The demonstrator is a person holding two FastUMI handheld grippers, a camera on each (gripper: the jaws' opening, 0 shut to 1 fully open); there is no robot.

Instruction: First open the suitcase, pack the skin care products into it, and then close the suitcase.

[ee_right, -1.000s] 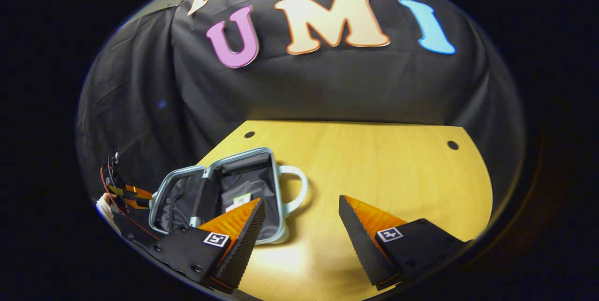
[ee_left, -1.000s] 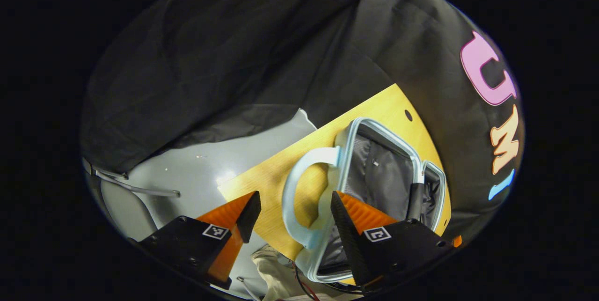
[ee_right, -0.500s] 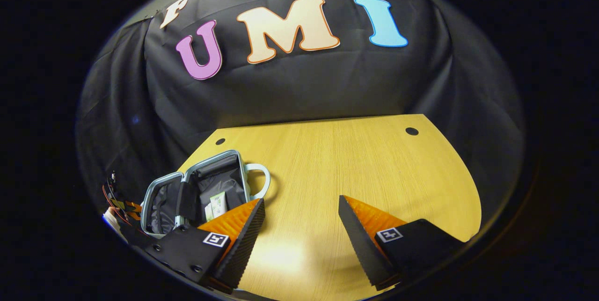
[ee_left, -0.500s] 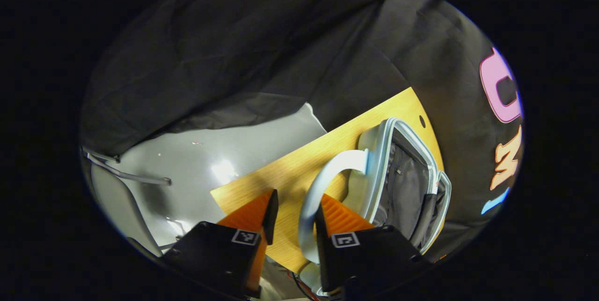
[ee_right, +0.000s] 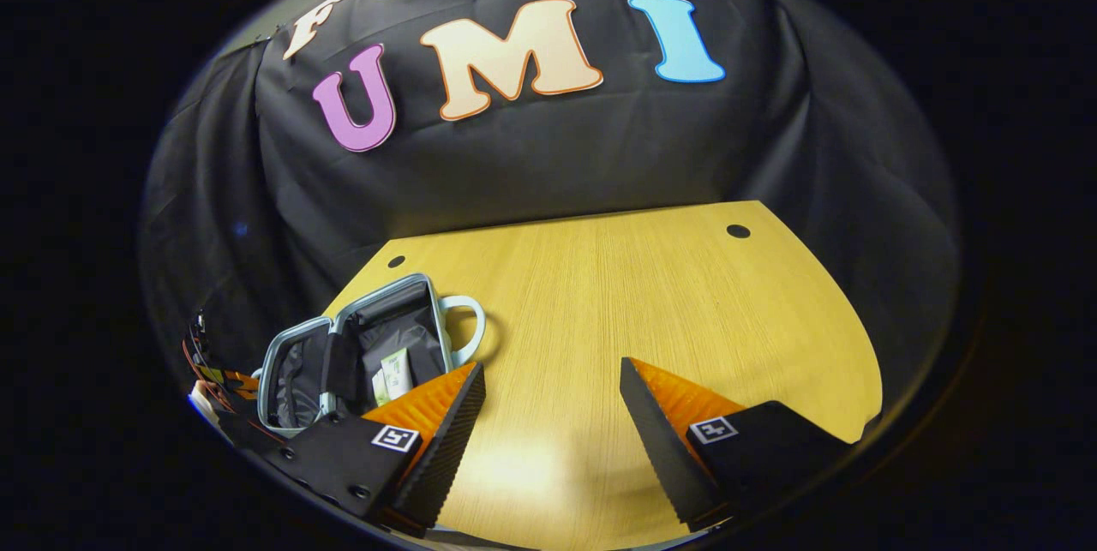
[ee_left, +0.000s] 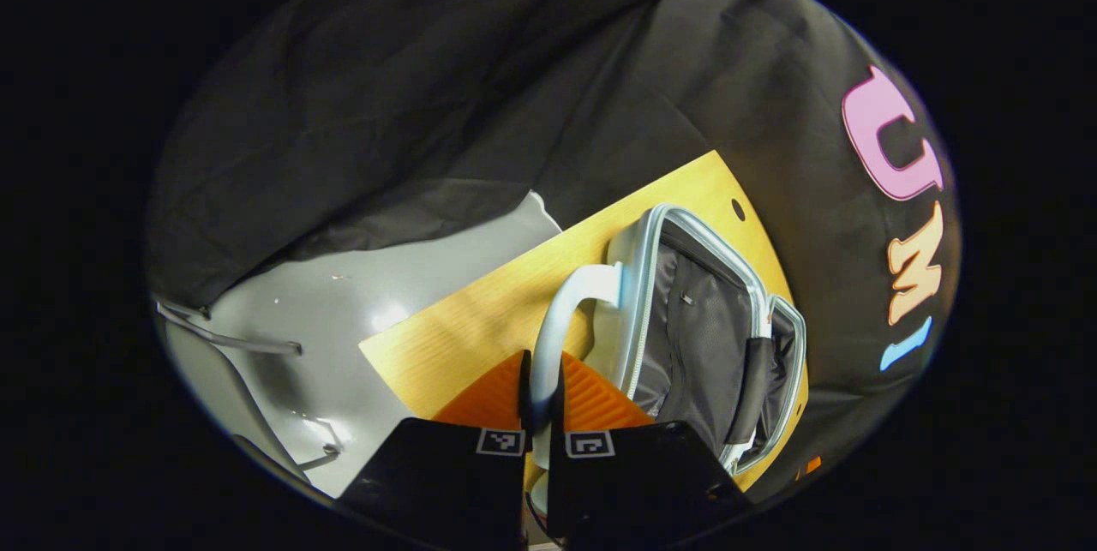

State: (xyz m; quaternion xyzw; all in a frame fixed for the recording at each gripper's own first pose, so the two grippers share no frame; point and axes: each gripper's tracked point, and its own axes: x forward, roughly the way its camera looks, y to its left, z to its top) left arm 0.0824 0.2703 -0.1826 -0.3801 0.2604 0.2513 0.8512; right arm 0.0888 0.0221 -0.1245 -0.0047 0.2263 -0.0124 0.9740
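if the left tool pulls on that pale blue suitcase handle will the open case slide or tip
The left tool is shut on the pale blue hard-shell suitcase's loop handle, which looks rigid, so it probably won't flex. The small open suitcase holds only a couple of skincare tubes, so it is likely light and should slide on the smooth wooden table rather than tip.

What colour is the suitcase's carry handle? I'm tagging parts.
Pale blue, nearly white; the handle shows best in the left gripper view.

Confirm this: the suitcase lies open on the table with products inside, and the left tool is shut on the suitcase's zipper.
Not the zipper. In the left gripper view the left tool is shut on the suitcase's handle. The rest holds: the right gripper view shows the suitcase open on the table with products inside.
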